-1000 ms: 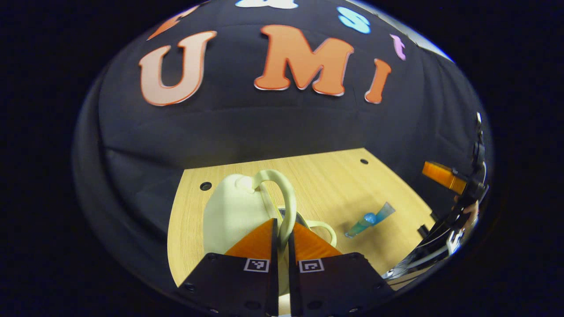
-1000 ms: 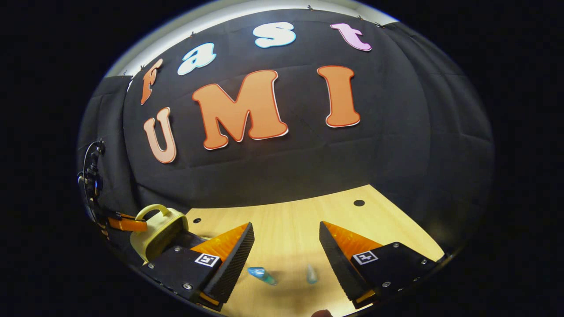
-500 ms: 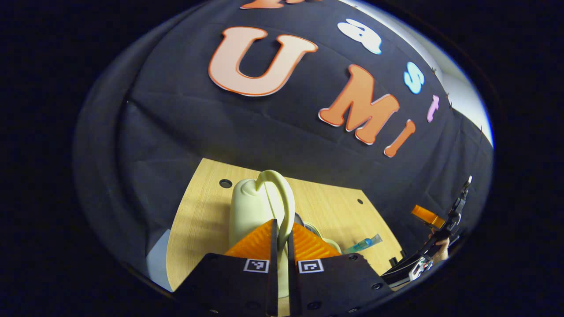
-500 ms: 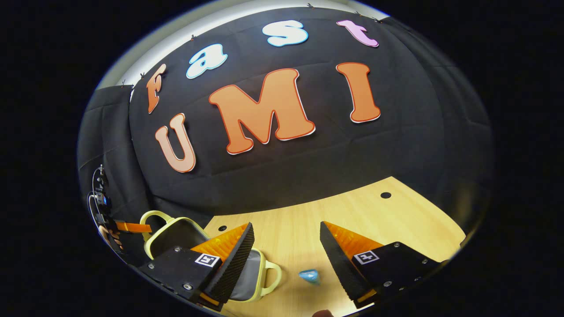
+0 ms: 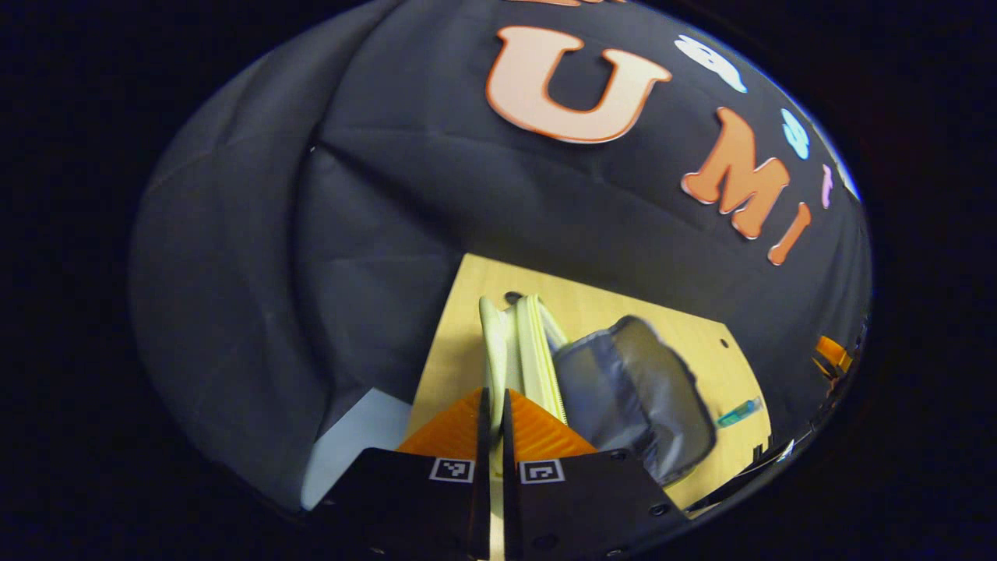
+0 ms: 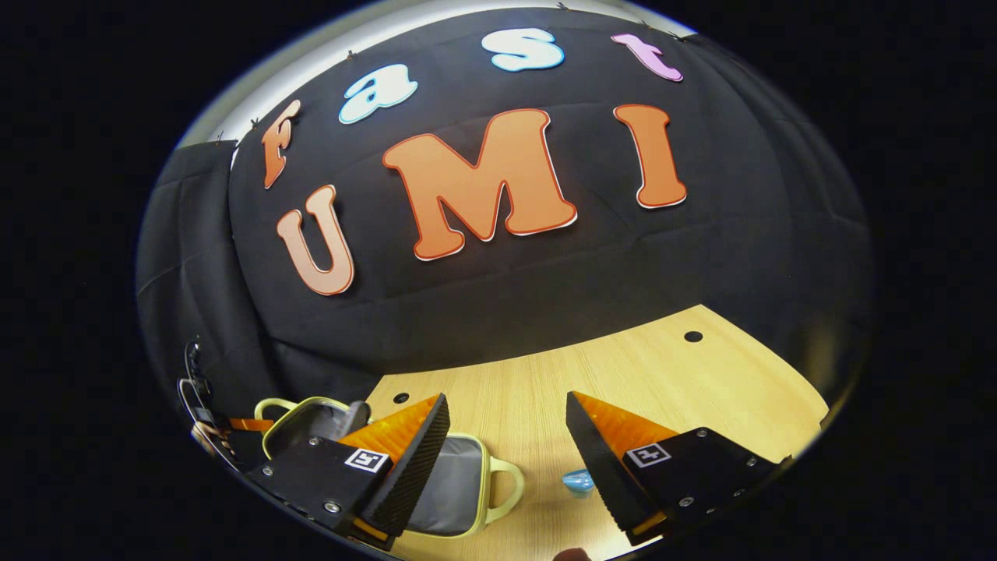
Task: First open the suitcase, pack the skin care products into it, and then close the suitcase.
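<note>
A pale yellow suitcase (image 5: 510, 351) stands open on the wooden table (image 5: 459, 327), its lid raised edge-on and its grey lining (image 5: 631, 389) showing. My left gripper (image 5: 492, 401) is shut on the lid's handle. In the right gripper view the suitcase base (image 6: 459, 483) lies at lower left with the lid (image 6: 311, 417) tilted up behind it, and the left gripper (image 6: 226, 432) holds it from the far side. My right gripper (image 6: 506, 401) hangs open above the table with nothing between its fingers. A small blue tube (image 6: 578, 481) lies by its right finger, and appears again as the blue tube (image 5: 740, 411).
The wooden table (image 6: 545, 374) has small round holes, one at the far right (image 6: 692, 336). Black cloth walls close in behind and to the left. A pale patch of floor (image 5: 350, 436) shows past the table's left edge.
My left gripper has swung the lid up and over by its handle, baring the grey lining. The right gripper has stayed open while its view drifted, bringing the suitcase base into sight.
</note>
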A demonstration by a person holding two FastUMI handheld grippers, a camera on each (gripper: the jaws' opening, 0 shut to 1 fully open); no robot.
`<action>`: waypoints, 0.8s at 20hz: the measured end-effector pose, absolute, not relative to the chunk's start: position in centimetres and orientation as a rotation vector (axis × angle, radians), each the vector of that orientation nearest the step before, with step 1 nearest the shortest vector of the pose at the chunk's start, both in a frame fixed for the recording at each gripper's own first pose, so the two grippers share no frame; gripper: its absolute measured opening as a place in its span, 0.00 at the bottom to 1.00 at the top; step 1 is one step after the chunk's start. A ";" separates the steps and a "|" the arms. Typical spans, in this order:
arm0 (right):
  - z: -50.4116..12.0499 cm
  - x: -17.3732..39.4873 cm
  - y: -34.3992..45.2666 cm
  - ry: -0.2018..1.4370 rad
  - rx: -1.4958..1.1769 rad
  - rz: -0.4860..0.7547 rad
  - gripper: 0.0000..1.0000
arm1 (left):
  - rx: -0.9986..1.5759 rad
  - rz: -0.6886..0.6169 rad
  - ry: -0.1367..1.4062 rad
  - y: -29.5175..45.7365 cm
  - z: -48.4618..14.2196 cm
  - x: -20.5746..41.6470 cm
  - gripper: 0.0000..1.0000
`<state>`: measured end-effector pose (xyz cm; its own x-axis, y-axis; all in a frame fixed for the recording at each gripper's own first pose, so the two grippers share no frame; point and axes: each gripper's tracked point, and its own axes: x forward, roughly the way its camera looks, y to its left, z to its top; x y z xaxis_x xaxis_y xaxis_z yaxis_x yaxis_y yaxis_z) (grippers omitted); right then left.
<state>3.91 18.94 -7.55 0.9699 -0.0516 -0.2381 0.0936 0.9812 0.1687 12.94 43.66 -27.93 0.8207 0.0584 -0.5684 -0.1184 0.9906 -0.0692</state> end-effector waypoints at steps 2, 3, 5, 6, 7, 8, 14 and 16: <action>-7.8 3.8 19.0 0.238 0.177 -0.083 0.95 | -0.129 0.145 0.636 45.8 -30.8 13.3 0.07; -7.8 3.8 19.0 0.239 0.173 -0.086 0.95 | -0.136 0.166 0.654 46.7 -32.3 13.3 0.07; -7.7 3.7 18.8 0.240 0.159 -0.096 0.95 | -0.128 0.199 0.682 48.4 -35.3 13.1 0.07; -7.7 3.7 18.5 0.243 0.155 -0.102 0.95 | -0.112 0.219 0.698 49.3 -36.5 12.9 0.05; -7.8 3.6 18.4 0.247 0.155 -0.107 0.95 | -0.097 0.229 0.716 50.2 -37.9 12.7 0.07; -7.8 3.5 18.1 0.249 0.158 -0.112 0.95 | -0.092 0.236 0.736 50.9 -39.2 12.4 0.07; -7.8 2.9 16.8 0.251 0.139 -0.151 0.95 | -0.064 0.337 0.765 53.9 -42.2 11.6 0.26; -7.9 2.8 16.6 0.254 0.129 -0.152 0.95 | -0.031 0.342 0.748 53.3 -41.1 11.8 0.25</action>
<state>2.80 16.62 -7.95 0.9564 -0.1334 -0.2597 0.1660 0.9802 0.1077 11.77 53.25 -41.11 0.6803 0.2934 -0.6717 -0.3154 0.9444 0.0931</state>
